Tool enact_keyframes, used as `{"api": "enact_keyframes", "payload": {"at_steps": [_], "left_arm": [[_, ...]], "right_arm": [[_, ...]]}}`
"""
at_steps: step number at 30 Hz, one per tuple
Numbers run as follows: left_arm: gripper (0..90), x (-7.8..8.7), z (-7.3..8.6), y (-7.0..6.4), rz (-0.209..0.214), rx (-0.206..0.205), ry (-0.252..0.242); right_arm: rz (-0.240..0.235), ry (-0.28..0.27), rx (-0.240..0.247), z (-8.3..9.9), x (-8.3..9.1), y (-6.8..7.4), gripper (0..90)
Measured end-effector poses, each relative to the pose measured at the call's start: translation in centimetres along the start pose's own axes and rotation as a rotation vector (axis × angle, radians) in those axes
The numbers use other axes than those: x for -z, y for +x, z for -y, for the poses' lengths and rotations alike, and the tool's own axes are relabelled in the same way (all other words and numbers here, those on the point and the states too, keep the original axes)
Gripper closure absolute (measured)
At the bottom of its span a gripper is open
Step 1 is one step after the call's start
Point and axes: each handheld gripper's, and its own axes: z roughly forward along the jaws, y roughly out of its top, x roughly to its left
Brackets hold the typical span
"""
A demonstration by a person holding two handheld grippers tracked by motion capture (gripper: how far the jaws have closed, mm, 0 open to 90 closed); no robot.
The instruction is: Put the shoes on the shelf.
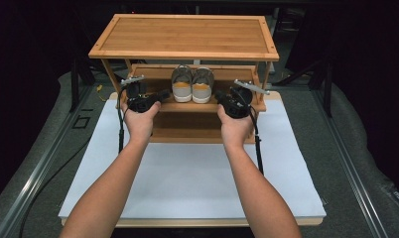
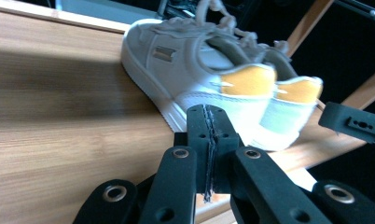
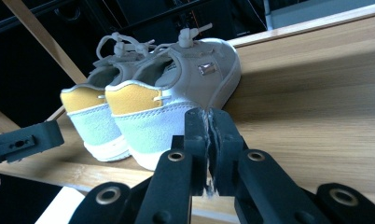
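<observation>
Dark room, white bench (image 1: 187,173): both tools, left (image 1: 164,94) and right (image 1: 218,95), closed empty, flanking shoes (image 1: 192,85) on rack (image 1: 183,37) shelf, likely staging a two-sided grab.

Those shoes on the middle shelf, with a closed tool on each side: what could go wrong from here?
1. Both the left tool and the right tool are shut; unless opened, they might only push the shoes rather than grip them.
2. The shoes touch each other side by side, so grabbing one could drag or tip the other.
3. The top shelf hangs low overhead; lifting a shoe could bump it.
</observation>
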Motion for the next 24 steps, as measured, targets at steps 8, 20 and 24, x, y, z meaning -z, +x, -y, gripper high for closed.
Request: {"api": "enact_keyframes", "payload": {"at_steps": [8, 20, 24], "left_arm": [[88.9, 2.0, 0.6, -0.2, 0.027, -0.014, 0.003], [87.3, 5.1, 4.1, 0.1, 0.068, -0.055, 0.019], [86.4, 5.9, 5.7, 0.7, 0.067, -0.063, 0.028]], "right_arm": [[0.0, 0.008, 0.042, 0.5, 2.3, -0.2, 86.7], [-0.002, 0.048, 0.115, 3.2, 6.3, -0.9, 86.5], [0.001, 0.061, 0.131, 4.8, 7.2, -1.5, 86.2]]}}
